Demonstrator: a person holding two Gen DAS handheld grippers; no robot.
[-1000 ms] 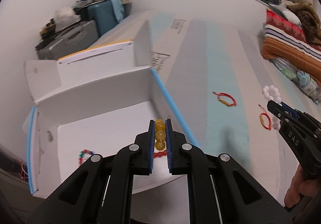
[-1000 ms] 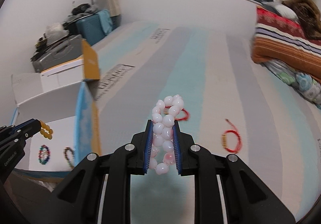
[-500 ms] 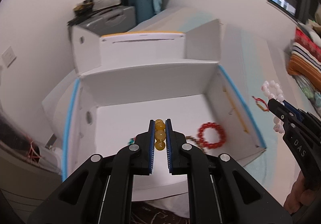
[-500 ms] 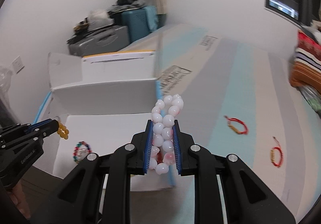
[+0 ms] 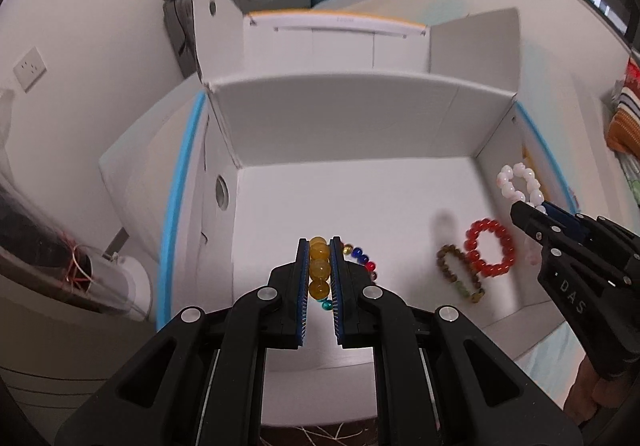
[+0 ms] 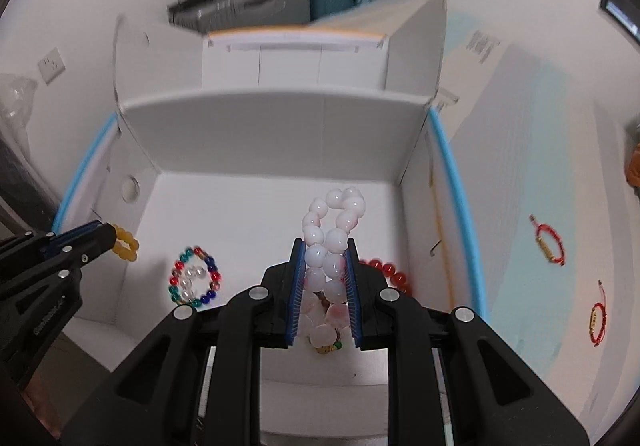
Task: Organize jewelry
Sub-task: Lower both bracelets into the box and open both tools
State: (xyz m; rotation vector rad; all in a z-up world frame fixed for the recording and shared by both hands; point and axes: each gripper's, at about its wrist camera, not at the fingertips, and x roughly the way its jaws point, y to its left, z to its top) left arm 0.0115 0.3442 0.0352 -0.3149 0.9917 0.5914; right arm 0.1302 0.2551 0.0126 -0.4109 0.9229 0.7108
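Two grippers, both loaded. Your left gripper (image 5: 320, 270) is clenched on a yellow bead bracelet (image 5: 319, 266) — the amber beads stack in a line between the blue pads (image 5: 303, 286), and the right wrist view shows the rest of the loop poking out past the tips. Your right gripper (image 6: 324, 278) is clamped on a white bead bracelet (image 6: 334, 230), pinched into a double row between the pads, the free end of the loop standing out beyond the fingertips.

Both grippers point down into the open white box (image 5: 360, 118), left one over the left part of its floor, right one toward the right side wall.

On the box floor — a multicolour bead bracelet (image 6: 195, 276) lying flat with a clear-bead one inside its ring; in the left wrist view it is half hidden behind your left fingers. To the right lie a red bead bracelet (image 5: 490, 246) and, just beside it, a brown bead bracelet (image 5: 460, 272) with some green beads.

Outside the box, on the striped surface (image 6: 540, 150) to the right, two red cord bracelets (image 6: 550, 240) lie well apart from the box wall, one nearer than the other.

Your hand (image 5: 592, 390) shows at the right gripper's handle.
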